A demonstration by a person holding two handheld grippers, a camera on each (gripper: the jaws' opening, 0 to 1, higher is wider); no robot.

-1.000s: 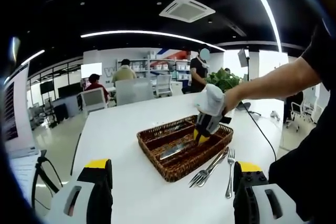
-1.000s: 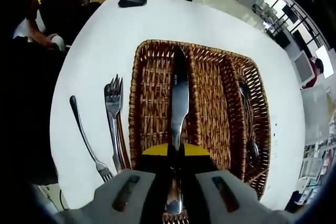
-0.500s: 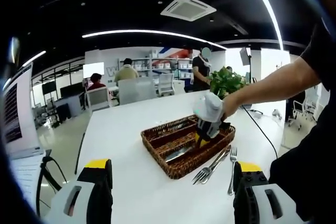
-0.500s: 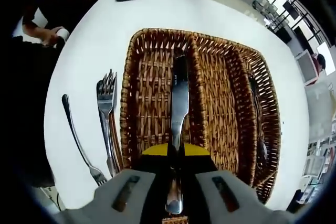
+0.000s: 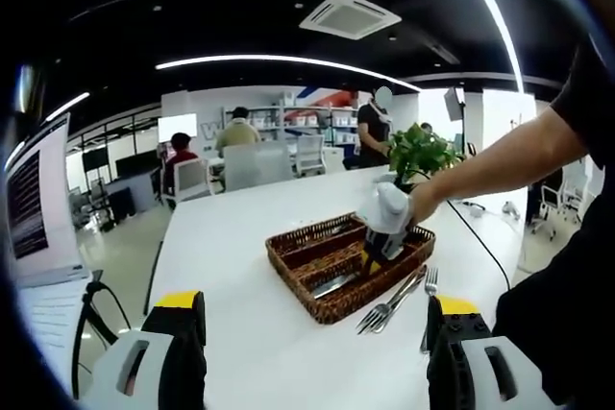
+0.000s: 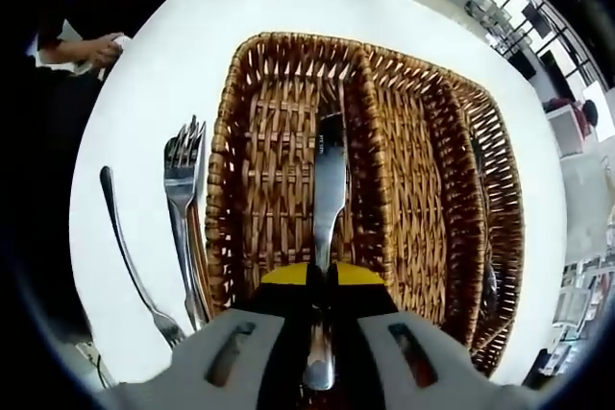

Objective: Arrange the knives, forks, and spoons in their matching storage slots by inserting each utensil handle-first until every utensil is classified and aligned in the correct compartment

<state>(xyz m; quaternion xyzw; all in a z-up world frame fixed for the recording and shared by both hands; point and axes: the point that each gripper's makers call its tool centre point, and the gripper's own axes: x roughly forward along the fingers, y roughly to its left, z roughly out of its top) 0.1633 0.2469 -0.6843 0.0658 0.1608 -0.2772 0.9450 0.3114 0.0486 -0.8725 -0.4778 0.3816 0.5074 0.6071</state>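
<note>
R gripper (image 6: 320,280) clenched on knife (image 6: 329,175), now drawn deeper into wicker tray (image 6: 240,93) slot, 12 o'clock; L gripper (image 5: 312,333) released; placement nearly done.

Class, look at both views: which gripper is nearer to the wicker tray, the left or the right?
Right. The right gripper is over the wicker tray, shut on a knife in it; the left gripper hangs back, open, above the table.

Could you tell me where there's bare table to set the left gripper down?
Bare table spreads on the wicker basket's side away from the forks. That fork side, beside the right gripper, is crowded.
</note>
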